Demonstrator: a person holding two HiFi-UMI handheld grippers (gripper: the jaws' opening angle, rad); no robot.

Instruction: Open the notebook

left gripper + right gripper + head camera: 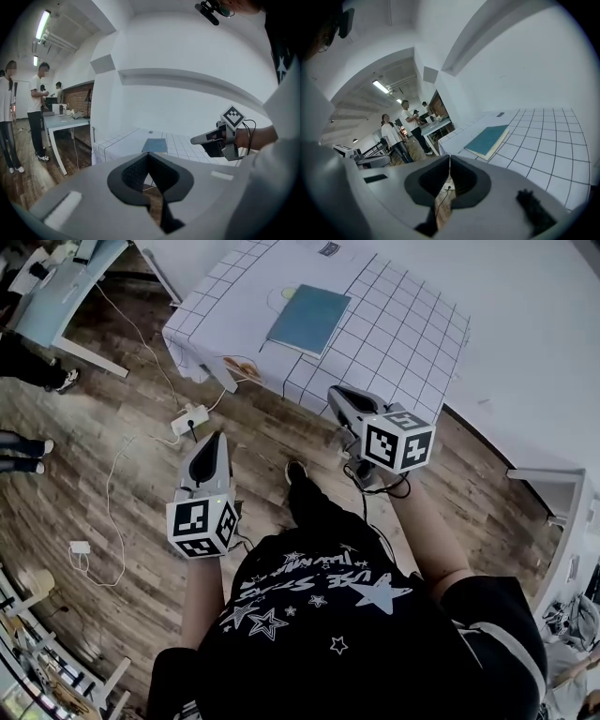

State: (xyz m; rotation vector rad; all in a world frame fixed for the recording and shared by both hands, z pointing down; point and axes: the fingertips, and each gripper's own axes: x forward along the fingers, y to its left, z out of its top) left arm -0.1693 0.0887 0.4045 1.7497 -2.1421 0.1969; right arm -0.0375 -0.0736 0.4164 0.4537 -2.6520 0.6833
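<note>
A closed teal notebook (pixel 307 319) lies flat on a white table with a black grid cloth (pixel 403 324). It also shows in the left gripper view, notebook (pixel 154 145), and in the right gripper view, notebook (pixel 487 140). Both grippers hang over the wooden floor, short of the table and pointing towards it. My left gripper (pixel 217 437) is shut with nothing in it, its tips meeting (pixel 148 154). My right gripper (pixel 336 392) is nearer the table's edge, also shut and empty (pixel 449 158). From the left gripper view, the right gripper (pixel 194 139) shows beside the table.
A white power strip (pixel 189 418) and loose cables lie on the floor before the table's left corner, with a small white adapter (pixel 79 547) further left. Another table (pixel 66 287) stands at the far left with people (pixel 36 112) near it. A white bench edge (pixel 553 484) is at the right.
</note>
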